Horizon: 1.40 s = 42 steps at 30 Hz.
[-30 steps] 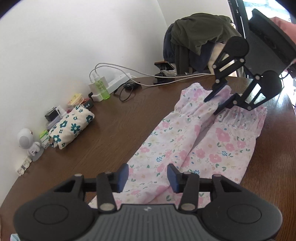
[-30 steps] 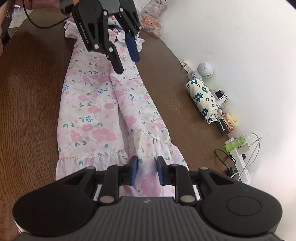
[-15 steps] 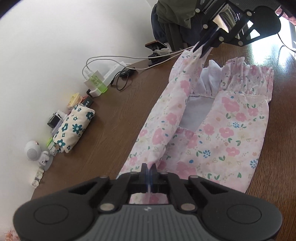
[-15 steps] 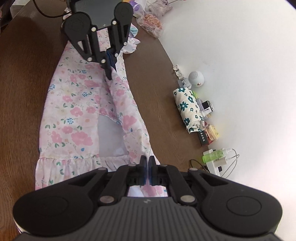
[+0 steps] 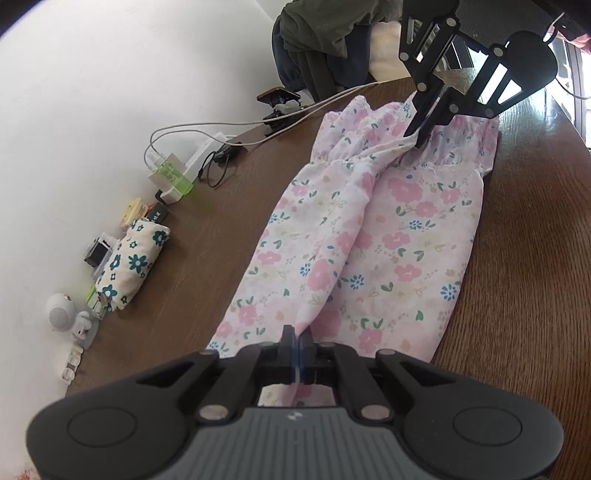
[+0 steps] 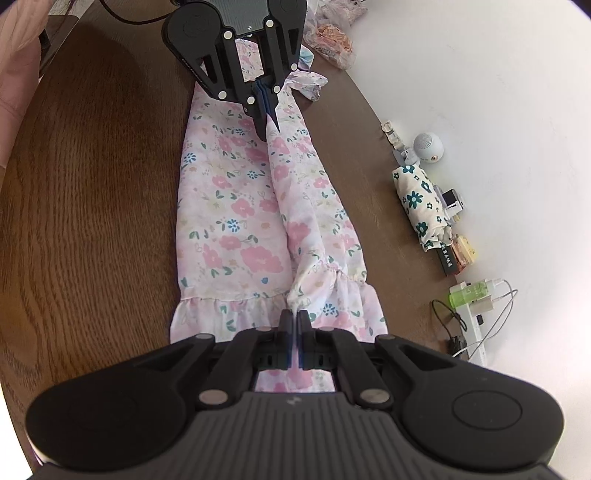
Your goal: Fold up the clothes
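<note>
A pink floral garment point(image 5: 369, 236) point(image 6: 251, 221) with a ruffled hem lies lengthwise on the brown wooden table point(image 5: 524, 280) point(image 6: 92, 206). My left gripper point(image 5: 296, 338) is shut on a raised fold of the cloth at one end; the right wrist view shows that same gripper point(image 6: 269, 127) at the far end. My right gripper point(image 6: 294, 320) is shut on the fold at the ruffled end, and it appears in the left wrist view point(image 5: 419, 134) pinching the cloth there. The held fold runs taut between the two grippers, above the flat layer.
Along the wall stand a rolled floral cloth point(image 5: 129, 262) point(image 6: 421, 203), a small white speaker point(image 5: 59, 314) point(image 6: 426, 142), a green bottle point(image 5: 175, 179) point(image 6: 472, 291), a power strip with cables point(image 5: 207, 147) and small boxes. A chair draped with dark clothes point(image 5: 325, 29) is behind the table.
Both grippers went from open to shut on the garment's edge, lifted it, and have carried the fold across so it now lies over the middle of the flat layer.
</note>
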{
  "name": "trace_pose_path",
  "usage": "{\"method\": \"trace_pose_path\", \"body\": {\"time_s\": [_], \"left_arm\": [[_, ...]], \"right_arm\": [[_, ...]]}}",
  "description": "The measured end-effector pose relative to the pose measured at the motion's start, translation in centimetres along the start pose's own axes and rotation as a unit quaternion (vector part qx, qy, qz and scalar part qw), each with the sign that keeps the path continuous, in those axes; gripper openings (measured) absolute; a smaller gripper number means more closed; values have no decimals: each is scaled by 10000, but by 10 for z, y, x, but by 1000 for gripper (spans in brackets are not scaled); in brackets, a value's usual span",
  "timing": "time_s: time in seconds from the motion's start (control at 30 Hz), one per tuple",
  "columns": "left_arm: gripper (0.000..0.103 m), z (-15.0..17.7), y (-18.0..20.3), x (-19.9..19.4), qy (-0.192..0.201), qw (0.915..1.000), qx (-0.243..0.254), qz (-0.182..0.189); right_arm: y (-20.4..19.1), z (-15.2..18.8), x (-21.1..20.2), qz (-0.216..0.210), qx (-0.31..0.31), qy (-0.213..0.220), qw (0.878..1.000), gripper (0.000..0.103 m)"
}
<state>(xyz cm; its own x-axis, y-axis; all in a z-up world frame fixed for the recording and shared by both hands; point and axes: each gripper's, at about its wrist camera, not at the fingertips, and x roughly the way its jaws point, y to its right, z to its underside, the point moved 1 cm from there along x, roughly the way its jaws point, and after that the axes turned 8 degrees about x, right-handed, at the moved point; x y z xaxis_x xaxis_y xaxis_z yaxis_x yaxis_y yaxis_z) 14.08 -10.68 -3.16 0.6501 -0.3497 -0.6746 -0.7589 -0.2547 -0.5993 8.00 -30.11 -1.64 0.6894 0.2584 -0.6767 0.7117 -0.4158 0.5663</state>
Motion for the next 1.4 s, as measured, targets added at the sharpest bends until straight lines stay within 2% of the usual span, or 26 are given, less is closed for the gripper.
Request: {"method": "trace_pose_path", "body": {"time_s": [0.1, 0.17, 0.27, 0.33, 0.37, 0.43, 0.5, 0.6, 0.7, 0.77, 0.83, 0.93, 1.03, 1.07, 1.13, 1.17, 1.4], "left_arm": [[1, 2, 0, 0, 13, 10000, -85, 3], [4, 3, -1, 0, 21, 9999, -141, 6], [3, 5, -1, 0, 34, 9997, -226, 9], [2, 6, 0, 0, 46, 9997, -226, -10], [0, 6, 1, 0, 55, 9998, -200, -30], [0, 6, 4, -1, 72, 9998, -170, -72], [0, 7, 5, -1, 91, 9997, -195, -86], [2, 9, 5, -3, 133, 9997, -169, -112], [14, 12, 3, -8, 152, 9998, -70, -101], [32, 14, -6, -18, 253, 9992, -280, 120], [34, 14, -19, -31, 559, 9956, -692, 288], [43, 9, -37, -44, 1013, 9833, -1462, 385], [40, 4, -38, -28, 679, 9839, -1638, 225], [30, 3, -37, -21, 508, 9848, -1650, 195], [18, 6, -36, -9, 246, 9841, -1735, 282], [18, 8, -35, -3, 120, 9835, -1777, 322], [19, 23, -34, 1, -7, 9798, -1996, 71]], "right_arm": [[1, 5, 2, -206, 332, -11, 9992, 4], [16, 4, -5, -289, 968, 217, 9946, 5], [45, -3, -18, -514, 2224, 833, 9700, 10], [63, -7, -24, -672, 2990, 1242, 9437, 31], [68, -11, -22, -783, 3217, 1336, 9341, 32], [72, -18, -8, -756, 3522, 1289, 9239, 32], [72, -24, 13, -551, 3757, 1012, 9195, 31], [67, -17, 41, -465, 4245, 603, 9022, 26], [55, -3, 53, -403, 4495, 375, 8916, 24], [49, 1, 53, -312, 4470, 439, 8929, 24], [47, 0, 53, -268, 4414, 440, 8958, 24], [44, -1, 52, -205, 4319, 452, 9005, 25], [43, -2, 50, -184, 4320, 475, 9004, 25], [44, -1, 50, -182, 4341, 488, 8993, 25], [44, 0, 48, -159, 4383, 515, 8972, 26], [44, 2, 45, -131, 4412, 525, 8958, 27], [48, 20, 23, 51, 4547, 500, 8892, 34]]}}
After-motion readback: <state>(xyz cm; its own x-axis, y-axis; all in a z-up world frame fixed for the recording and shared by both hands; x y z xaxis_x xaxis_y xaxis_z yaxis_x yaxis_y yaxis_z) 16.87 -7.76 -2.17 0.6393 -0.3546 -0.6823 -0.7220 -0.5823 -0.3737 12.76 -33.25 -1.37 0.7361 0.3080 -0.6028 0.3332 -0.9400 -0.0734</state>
